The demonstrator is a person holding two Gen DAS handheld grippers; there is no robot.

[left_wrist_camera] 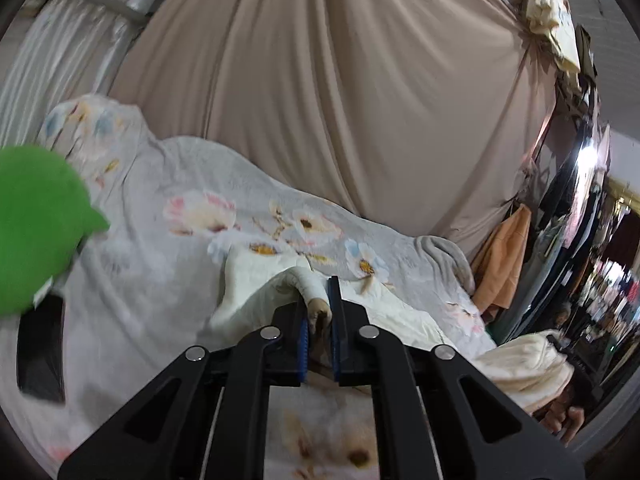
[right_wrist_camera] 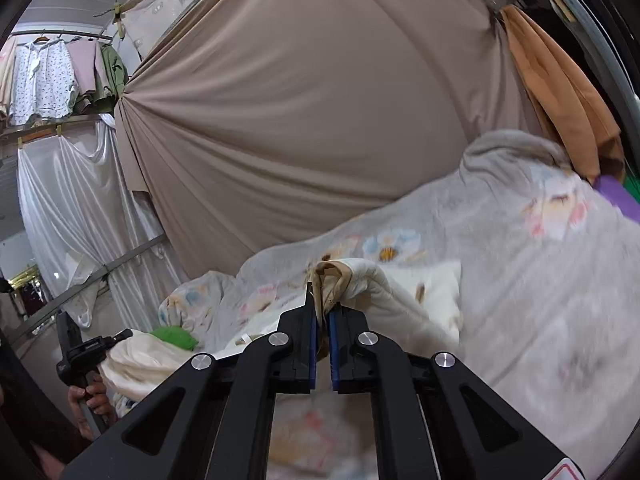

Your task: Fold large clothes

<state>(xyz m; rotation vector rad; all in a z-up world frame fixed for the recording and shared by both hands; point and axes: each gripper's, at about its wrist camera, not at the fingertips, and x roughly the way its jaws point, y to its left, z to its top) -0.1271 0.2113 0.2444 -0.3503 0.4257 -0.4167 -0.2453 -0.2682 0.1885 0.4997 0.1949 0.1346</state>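
A large cream garment (left_wrist_camera: 252, 300) with a tan edge lies lifted above a grey floral bedspread (left_wrist_camera: 168, 184). My left gripper (left_wrist_camera: 319, 304) is shut on a bunched, tan-trimmed edge of it, and the cloth hangs down from the blue pads. In the right wrist view my right gripper (right_wrist_camera: 323, 308) is shut on another tan-trimmed edge of the cream garment (right_wrist_camera: 384, 284). The cloth drapes away to the right of that grip. At the lower left of this view a hand (right_wrist_camera: 90, 396) holds the other gripper, with cream cloth bunched beside it.
A beige curtain (left_wrist_camera: 340, 80) hangs behind the bed, with white drapes (right_wrist_camera: 68, 200) to its side. A green soft thing (left_wrist_camera: 36, 224) and a black object (left_wrist_camera: 40, 344) lie at the left. An orange cloth (right_wrist_camera: 560, 92) hangs at the right, and clothes hang on racks (right_wrist_camera: 48, 80).
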